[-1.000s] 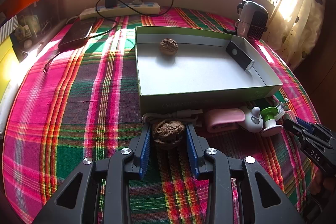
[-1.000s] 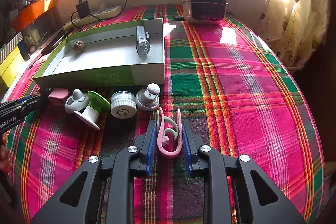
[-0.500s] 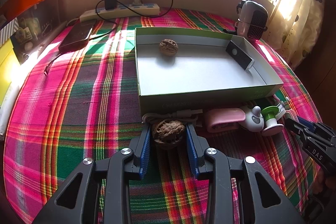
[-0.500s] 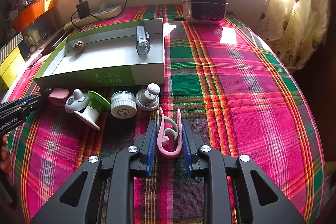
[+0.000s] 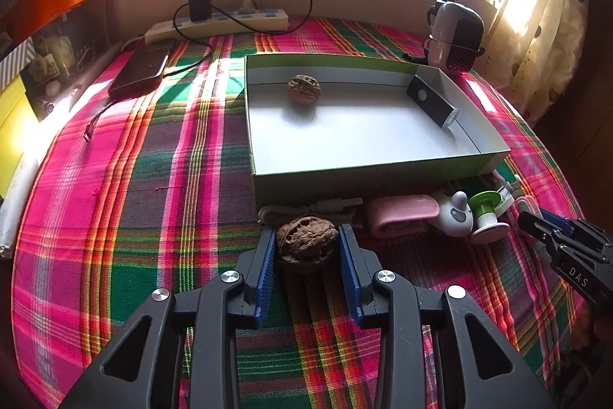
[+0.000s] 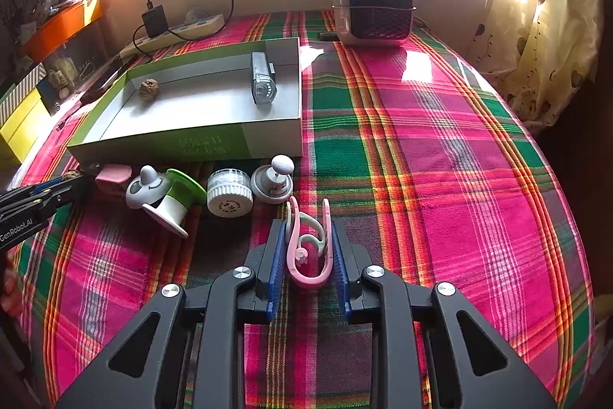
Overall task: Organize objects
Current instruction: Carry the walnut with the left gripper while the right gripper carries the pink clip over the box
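1. A plaid cloth is spread over the whole table.
2. A shallow green-sided box is set on the cloth; this is taken as the landmark.
3. A grey fan heater is stood beyond the box's far right corner, apart from it.
4. A power strip is laid behind the box, by the wall; a dark phone is seen off the box's far left corner.
5. A row of small items is lined up along the box's front wall: pink case, white-grey figurine, green-white spool, white ribbed jar, grey knob piece.
6. Inside the box: a black clip light is laid against the right wall, a walnut near the back wall.
7. Left gripper: jaws are set part-way apart, closed on a second walnut resting on the cloth just in front of the box's front wall.
8. Right gripper: jaws are drawn close together, clamped on a pink ear-hook clip, in front of the box's right front corner.
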A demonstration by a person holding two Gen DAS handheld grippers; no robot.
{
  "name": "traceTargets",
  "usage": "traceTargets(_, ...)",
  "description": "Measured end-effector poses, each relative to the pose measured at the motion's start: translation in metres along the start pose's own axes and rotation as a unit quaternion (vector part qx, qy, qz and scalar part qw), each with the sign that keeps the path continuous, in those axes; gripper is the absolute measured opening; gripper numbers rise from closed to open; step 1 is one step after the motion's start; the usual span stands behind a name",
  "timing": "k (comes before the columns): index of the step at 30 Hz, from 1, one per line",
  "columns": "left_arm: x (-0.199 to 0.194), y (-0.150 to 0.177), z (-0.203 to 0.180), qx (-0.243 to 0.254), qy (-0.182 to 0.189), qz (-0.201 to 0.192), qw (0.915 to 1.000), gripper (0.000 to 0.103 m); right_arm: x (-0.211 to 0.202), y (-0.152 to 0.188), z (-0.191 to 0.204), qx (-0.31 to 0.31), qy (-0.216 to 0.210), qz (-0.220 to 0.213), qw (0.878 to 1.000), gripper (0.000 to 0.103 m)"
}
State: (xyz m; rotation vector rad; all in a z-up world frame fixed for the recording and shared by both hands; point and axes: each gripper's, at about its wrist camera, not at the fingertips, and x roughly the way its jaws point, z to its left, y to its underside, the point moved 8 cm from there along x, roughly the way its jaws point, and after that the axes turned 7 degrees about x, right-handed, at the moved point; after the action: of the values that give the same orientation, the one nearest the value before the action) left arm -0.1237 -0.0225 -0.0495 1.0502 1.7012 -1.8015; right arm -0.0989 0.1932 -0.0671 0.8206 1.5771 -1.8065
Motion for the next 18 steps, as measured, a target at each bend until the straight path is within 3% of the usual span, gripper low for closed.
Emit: traceTargets(18,-0.018,-0.032,-0.012,0.018,0.011,-0.028,0.9994,0.030,-0.025,-0.044,0.022,-0.021,-0.034,-0.037,0.999,0.024)
